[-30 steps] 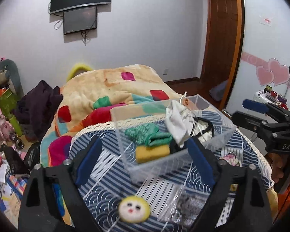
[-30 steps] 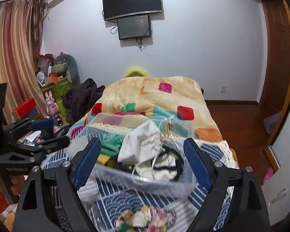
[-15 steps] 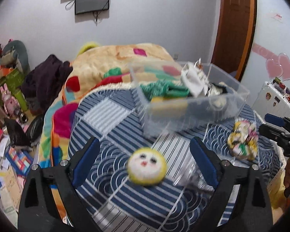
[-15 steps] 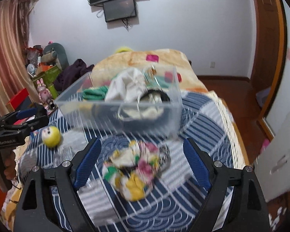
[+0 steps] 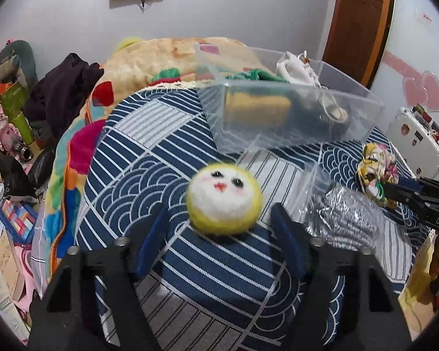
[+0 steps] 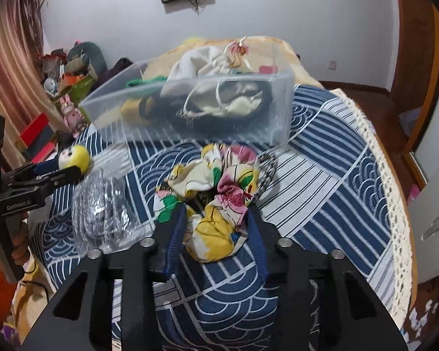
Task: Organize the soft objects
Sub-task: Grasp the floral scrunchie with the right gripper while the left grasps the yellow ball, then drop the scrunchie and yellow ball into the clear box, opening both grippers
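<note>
A yellow felt ball with a white face [image 5: 224, 199] lies on the blue patterned tablecloth [image 5: 149, 158]. My left gripper [image 5: 221, 219] is open, its blue fingers on either side of the ball's near half; the ball also shows in the right wrist view [image 6: 73, 157]. A floral fabric scrunchie [image 6: 210, 199] lies on the cloth. My right gripper [image 6: 216, 219] is open, its fingers flanking the scrunchie's near part; the scrunchie also shows in the left wrist view [image 5: 376, 169]. A clear plastic bin [image 5: 284, 111] behind holds green, yellow and white soft items.
A clear bag with a silver scourer [image 5: 345, 213] lies between ball and scrunchie. A checked black-and-white band [image 6: 266, 169] lies right of the scrunchie. A bed with a patchwork blanket [image 5: 166, 55] stands behind the table. Clutter fills the floor on the left [image 5: 5, 158].
Both grippers have dropped down and forward. The left one now straddles the felt ball and the right one straddles the scrunchie. Both sets of jaws have narrowed.
</note>
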A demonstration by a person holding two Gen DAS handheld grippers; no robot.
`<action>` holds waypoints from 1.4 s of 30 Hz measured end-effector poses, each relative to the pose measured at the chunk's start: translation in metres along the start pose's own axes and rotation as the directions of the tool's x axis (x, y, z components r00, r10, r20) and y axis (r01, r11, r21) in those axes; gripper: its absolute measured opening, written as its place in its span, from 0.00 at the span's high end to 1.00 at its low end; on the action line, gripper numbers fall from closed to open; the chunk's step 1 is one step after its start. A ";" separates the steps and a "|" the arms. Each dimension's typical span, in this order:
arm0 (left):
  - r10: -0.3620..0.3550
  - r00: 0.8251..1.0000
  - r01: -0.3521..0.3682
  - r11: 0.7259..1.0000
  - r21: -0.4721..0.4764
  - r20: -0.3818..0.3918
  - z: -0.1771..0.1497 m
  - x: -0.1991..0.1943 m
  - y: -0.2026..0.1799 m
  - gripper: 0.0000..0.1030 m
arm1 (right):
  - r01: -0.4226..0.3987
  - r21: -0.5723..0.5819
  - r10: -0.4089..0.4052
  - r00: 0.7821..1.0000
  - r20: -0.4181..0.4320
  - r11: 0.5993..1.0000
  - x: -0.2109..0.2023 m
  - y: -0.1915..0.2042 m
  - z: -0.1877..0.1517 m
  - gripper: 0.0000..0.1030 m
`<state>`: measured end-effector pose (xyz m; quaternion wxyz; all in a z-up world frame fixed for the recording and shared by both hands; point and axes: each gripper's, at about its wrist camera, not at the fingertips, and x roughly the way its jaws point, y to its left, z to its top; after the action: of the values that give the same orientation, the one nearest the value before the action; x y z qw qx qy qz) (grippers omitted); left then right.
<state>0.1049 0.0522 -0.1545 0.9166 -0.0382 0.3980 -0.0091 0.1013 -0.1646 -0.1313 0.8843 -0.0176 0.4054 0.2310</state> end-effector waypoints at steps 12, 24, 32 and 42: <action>-0.018 0.998 0.017 1.000 0.019 0.062 0.001 -0.016 -0.010 0.59 | 0.023 -0.025 -0.020 0.991 0.129 0.999 -0.031 0.010 0.008 0.89; -0.037 0.980 0.029 0.999 0.046 0.198 0.043 -0.050 -0.020 0.59 | -0.001 -0.026 0.009 0.960 0.280 1.000 -0.060 0.018 0.043 0.89; -0.040 0.978 0.030 0.998 0.054 0.207 0.072 -0.036 -0.022 0.59 | 0.009 -0.026 0.001 0.932 0.362 1.000 -0.066 0.020 0.073 0.89; -0.044 0.988 0.031 0.995 0.090 0.148 0.096 -0.002 -0.035 0.59 | -0.014 -0.020 0.020 0.938 0.346 1.000 -0.033 0.026 0.101 0.89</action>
<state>0.1736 0.0236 -0.0851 0.9442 -0.0059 0.3266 -0.0408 0.1432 -0.1323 -0.0359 0.9396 0.0192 0.2418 0.2416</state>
